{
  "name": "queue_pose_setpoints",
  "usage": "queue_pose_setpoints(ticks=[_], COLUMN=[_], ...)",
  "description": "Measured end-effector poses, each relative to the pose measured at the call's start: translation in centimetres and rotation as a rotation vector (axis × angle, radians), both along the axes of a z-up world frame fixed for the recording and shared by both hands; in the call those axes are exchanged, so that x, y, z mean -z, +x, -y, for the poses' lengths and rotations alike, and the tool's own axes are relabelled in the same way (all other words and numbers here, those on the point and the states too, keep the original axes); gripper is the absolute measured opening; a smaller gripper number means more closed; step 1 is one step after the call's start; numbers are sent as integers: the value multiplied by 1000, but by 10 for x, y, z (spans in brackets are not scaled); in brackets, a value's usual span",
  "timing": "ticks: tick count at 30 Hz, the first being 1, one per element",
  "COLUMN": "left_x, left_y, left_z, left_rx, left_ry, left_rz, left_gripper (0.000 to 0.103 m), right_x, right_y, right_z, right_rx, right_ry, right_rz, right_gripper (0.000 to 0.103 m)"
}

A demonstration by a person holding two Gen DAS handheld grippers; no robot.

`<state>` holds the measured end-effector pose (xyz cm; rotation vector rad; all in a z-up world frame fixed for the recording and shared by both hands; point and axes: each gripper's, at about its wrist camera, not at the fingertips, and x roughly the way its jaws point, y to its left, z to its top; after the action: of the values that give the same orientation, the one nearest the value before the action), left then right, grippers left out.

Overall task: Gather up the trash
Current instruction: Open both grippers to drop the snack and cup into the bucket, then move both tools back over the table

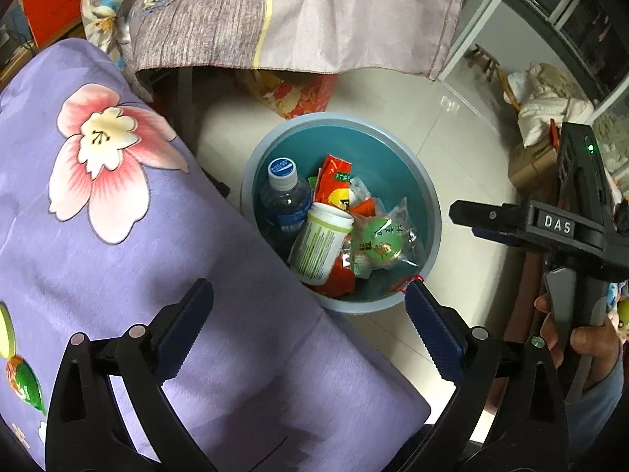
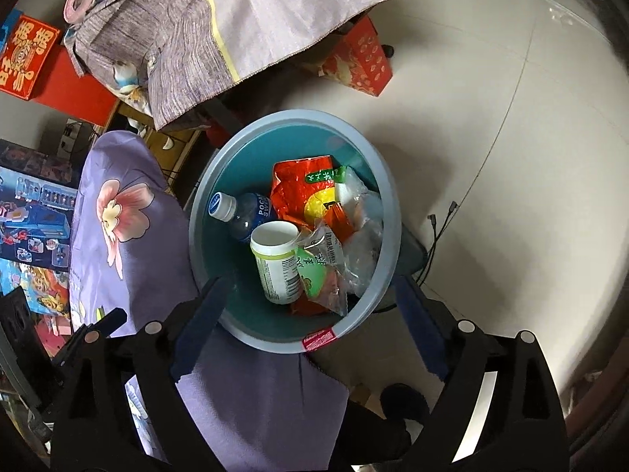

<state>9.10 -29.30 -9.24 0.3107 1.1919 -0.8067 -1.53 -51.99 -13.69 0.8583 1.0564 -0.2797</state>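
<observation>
A round blue trash bin stands on the floor beside the bed. Inside lie a clear plastic bottle, a white and green jar, a red snack bag and a green-labelled clear packet. My left gripper is open and empty, above the bed edge near the bin. My right gripper is open and empty, right over the bin's near rim. The right gripper also shows in the left wrist view, beside the bin.
A purple flowered bedsheet covers the bed left of the bin. A mauve cloth hangs over a table behind it, with a red box underneath. Cables lie on the tiled floor at right.
</observation>
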Motion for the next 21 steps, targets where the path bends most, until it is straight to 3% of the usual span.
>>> queue_pose_setpoints(ticks=[10, 21], left_x=[-18, -31], left_y=[-4, -7], left_z=[-37, -117], left_rx=[-37, -140], left_ry=[-50, -91], left_rz=[12, 30], left_gripper=[98, 99], right_x=[-29, -51], right_y=[0, 21], right_z=[-33, -102], right_rx=[-33, -149], right_ry=[-54, -97], right_rz=[-7, -7], right_gripper=[89, 91])
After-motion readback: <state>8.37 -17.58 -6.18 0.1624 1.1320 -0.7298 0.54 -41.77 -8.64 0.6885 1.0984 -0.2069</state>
